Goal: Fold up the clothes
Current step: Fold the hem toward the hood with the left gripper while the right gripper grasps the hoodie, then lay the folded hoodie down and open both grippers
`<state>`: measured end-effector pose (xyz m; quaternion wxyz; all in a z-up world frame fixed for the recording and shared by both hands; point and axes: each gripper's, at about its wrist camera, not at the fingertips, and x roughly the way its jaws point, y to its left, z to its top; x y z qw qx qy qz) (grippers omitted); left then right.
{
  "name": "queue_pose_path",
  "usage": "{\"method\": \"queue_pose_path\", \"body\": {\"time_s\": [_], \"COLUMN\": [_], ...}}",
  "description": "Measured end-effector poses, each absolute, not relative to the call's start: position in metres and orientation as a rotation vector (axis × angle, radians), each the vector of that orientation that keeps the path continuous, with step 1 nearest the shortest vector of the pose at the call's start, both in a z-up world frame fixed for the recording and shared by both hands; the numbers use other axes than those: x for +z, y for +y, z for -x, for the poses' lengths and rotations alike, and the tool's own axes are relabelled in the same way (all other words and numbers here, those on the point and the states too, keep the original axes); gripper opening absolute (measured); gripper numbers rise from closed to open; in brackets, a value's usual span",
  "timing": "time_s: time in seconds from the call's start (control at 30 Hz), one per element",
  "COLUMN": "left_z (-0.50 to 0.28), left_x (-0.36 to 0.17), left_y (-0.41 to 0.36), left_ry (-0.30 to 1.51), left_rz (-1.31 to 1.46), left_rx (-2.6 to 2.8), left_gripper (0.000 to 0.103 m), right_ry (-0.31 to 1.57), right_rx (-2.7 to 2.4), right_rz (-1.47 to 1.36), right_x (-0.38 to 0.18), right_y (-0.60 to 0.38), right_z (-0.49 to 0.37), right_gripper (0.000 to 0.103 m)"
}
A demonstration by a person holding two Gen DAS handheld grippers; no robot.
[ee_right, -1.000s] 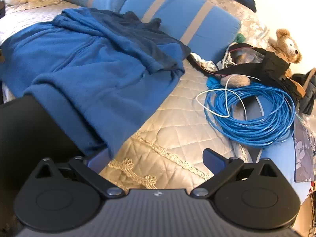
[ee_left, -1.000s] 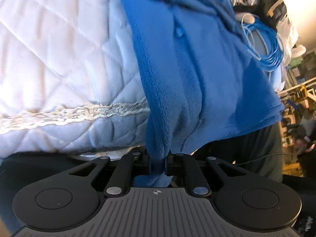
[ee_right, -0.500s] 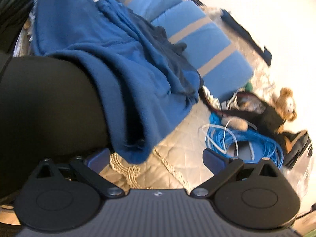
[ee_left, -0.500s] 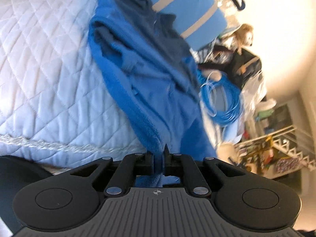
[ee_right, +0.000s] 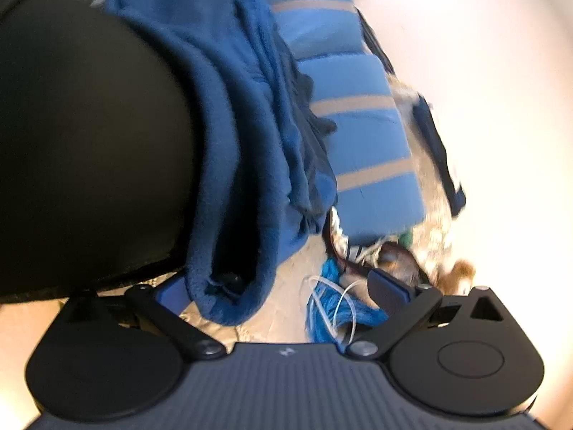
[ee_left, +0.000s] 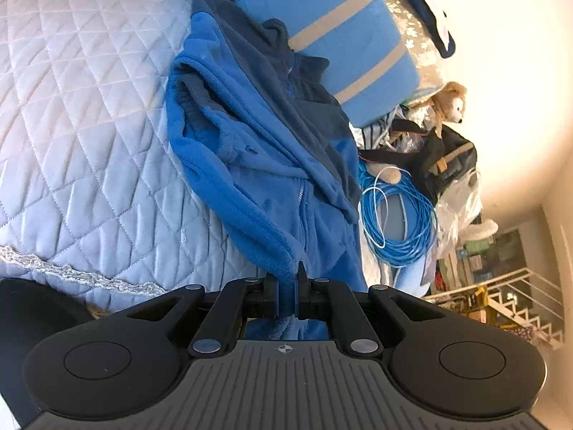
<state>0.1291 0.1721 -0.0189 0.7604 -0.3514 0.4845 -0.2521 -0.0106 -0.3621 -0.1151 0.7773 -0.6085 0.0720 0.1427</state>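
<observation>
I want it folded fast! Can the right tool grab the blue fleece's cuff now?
Probably yes. The right tool is open, and the fleece's cuff hangs right between its fingers with nothing blocking. The left tool already pinches the fleece.

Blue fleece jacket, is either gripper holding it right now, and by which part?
The left gripper is shut on the blue fleece jacket at its near hem edge. The right gripper is open, holding nothing.

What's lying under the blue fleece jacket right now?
The blue fleece jacket lies on the pale quilted bedspread, its collar end against a blue striped cushion. Anything beneath the fabric is covered.
</observation>
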Motion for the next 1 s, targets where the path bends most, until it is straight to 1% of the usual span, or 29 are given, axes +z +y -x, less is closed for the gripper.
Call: {"method": "queue_pose_path", "body": {"time_s": [0.07,0.1,0.13,0.17,0.2,0.23,0.33,0.57,0.8,0.9,1.0], "left_z": [-0.129,-0.13,-0.13,-0.131,-0.132,-0.132,-0.135,-0.135,-0.136,-0.132,-0.126], "left_x": [-0.018,-0.018,-0.018,-0.017,-0.016,-0.014,-0.008,0.005,0.004,0.002,-0.012], "left_y": [0.173,0.174,0.174,0.174,0.175,0.175,0.177,0.188,0.194,0.189,0.188], "left_ry": [1.055,1.058,1.059,1.06,1.058,1.056,1.046,1.007,1.021,1.022,1.019], "left_rz": [0.782,0.786,0.79,0.793,0.797,0.802,0.813,0.835,0.836,0.783,0.712], "left_rx": [-0.543,-0.538,-0.533,-0.529,-0.526,-0.523,-0.512,-0.508,-0.493,-0.496,-0.466], "left_gripper": [0.006,0.006,0.006,0.006,0.006,0.006,0.006,0.006,0.006,0.006,0.008], "right_ry": [0.146,0.143,0.146,0.15,0.151,0.151,0.155,0.195,0.272,0.285,0.316], "right_rx": [0.322,0.34,0.362,0.377,0.388,0.398,0.416,0.4,0.395,0.405,0.423], "right_rz": [1.285,1.265,1.243,1.229,1.222,1.218,1.2,1.148,1.105,1.107,1.099], "right_x": [-0.105,-0.098,-0.091,-0.084,-0.078,-0.072,-0.053,-0.018,-0.018,-0.019,-0.027], "right_y": [-0.36,-0.359,-0.359,-0.358,-0.357,-0.357,-0.357,-0.372,-0.386,-0.387,-0.388], "right_z": [0.011,0.011,0.011,0.011,0.011,0.01,0.007,-0.008,-0.008,-0.005,-0.006], "right_gripper": [0.089,0.071,0.048,0.036,0.028,0.015,0.012,0.012,0.011,0.011,0.013]}}
